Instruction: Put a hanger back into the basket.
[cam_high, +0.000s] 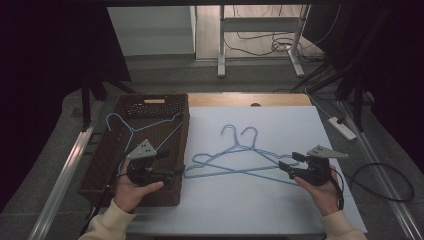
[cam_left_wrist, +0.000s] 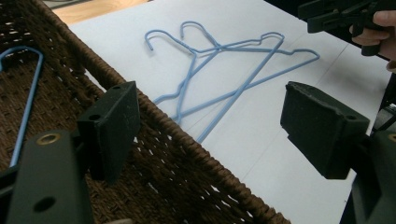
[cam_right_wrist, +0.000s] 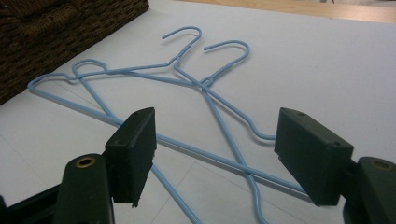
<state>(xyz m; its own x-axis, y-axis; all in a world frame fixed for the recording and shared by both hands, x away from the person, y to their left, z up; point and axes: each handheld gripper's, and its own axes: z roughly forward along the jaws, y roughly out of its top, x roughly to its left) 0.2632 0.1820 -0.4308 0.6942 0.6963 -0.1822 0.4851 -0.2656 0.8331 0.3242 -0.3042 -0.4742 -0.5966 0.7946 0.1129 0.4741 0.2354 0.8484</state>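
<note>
Hanger (cam_high: 131, 131) already in basket (cam_high: 107, 152), behind left tongs (cam_high: 176, 172), jaws apart, empty. Two hangers (cam_high: 240, 157) left on table (cam_high: 280, 210), just ahead of right tongs (cam_high: 289, 165), jaws apart.

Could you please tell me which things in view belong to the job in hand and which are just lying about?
Part of the job:
- two blue hangers crossed on the white table
- blue hanger already in the wicker basket
- left gripper and right gripper, both with open jaws

Just lying about:
- power strip on the floor
- loose cables beyond the table
</note>
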